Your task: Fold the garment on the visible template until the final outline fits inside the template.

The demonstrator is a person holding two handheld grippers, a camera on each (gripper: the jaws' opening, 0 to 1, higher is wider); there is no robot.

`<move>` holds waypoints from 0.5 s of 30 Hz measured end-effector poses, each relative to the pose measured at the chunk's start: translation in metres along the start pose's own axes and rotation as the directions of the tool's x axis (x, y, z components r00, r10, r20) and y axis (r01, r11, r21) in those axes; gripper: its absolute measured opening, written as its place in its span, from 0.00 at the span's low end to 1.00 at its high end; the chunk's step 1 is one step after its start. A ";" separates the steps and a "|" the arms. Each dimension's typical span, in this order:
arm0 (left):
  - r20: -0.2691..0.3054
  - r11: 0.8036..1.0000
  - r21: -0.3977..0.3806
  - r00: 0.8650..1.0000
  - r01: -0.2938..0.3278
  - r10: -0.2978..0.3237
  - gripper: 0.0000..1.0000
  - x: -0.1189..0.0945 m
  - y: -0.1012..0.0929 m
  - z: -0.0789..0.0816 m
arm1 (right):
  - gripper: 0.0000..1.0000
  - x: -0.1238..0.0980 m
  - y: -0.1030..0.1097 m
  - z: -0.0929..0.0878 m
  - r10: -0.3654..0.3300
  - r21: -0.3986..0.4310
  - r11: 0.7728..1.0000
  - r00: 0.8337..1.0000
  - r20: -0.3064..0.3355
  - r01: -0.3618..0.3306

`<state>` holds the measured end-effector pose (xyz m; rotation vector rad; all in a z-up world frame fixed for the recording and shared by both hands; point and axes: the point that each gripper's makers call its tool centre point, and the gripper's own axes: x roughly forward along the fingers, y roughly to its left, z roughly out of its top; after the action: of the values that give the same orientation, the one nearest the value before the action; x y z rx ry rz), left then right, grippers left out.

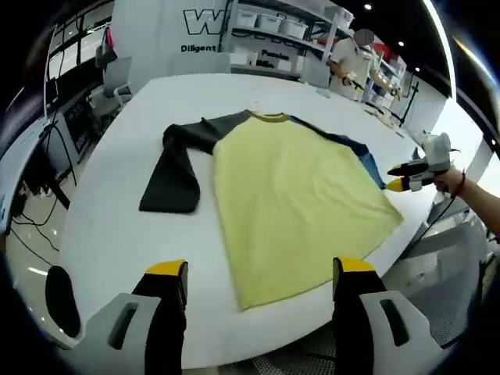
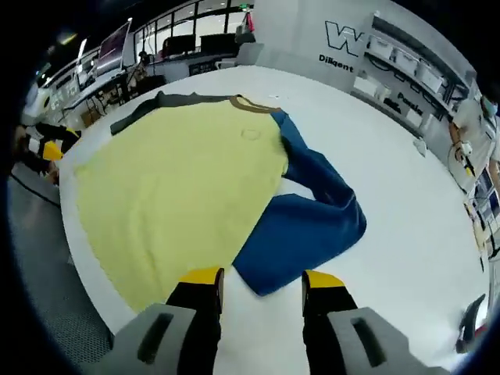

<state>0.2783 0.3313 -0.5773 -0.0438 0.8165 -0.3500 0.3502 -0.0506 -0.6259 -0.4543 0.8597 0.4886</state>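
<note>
In the left gripper view, a yellow shirt [image 1: 293, 203] is seen spread flat on the white table [image 1: 117, 226] at the frame's centre, its dark sleeve [image 1: 176, 168] lying out toward the left. The left gripper [image 1: 262, 273] is held at bottom centre with fingers spread and nothing between them. In the right gripper view, the blue sleeve [image 2: 308, 223] is bunched at centre, just above the right gripper [image 2: 262, 280], whose fingers are likewise spread and hold nothing.

Garment [image 1: 289, 195] flat on table [image 1: 109, 226], sleeves spread either side, shelves [image 1: 273, 27] behind
</note>
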 end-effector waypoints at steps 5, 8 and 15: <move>0.022 1.000 0.010 1.000 -0.003 0.002 0.90 0.000 -0.002 0.005 | 0.34 0.008 0.004 -0.002 0.042 -0.119 0.992 0.999 -0.028 -0.045; 0.029 1.000 0.015 1.000 -0.002 0.001 0.93 0.000 -0.003 0.006 | 0.32 0.013 0.005 -0.003 0.064 -0.122 0.990 0.997 -0.036 -0.068; 0.033 1.000 -0.018 0.999 0.014 -0.013 0.89 -0.003 -0.005 0.004 | 0.22 0.016 0.004 -0.003 0.108 -0.068 0.992 0.994 -0.029 -0.110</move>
<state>0.2783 0.3275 -0.5713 -0.0721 0.7872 -0.3538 0.3552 -0.0453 -0.6416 -0.4796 0.8973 0.6162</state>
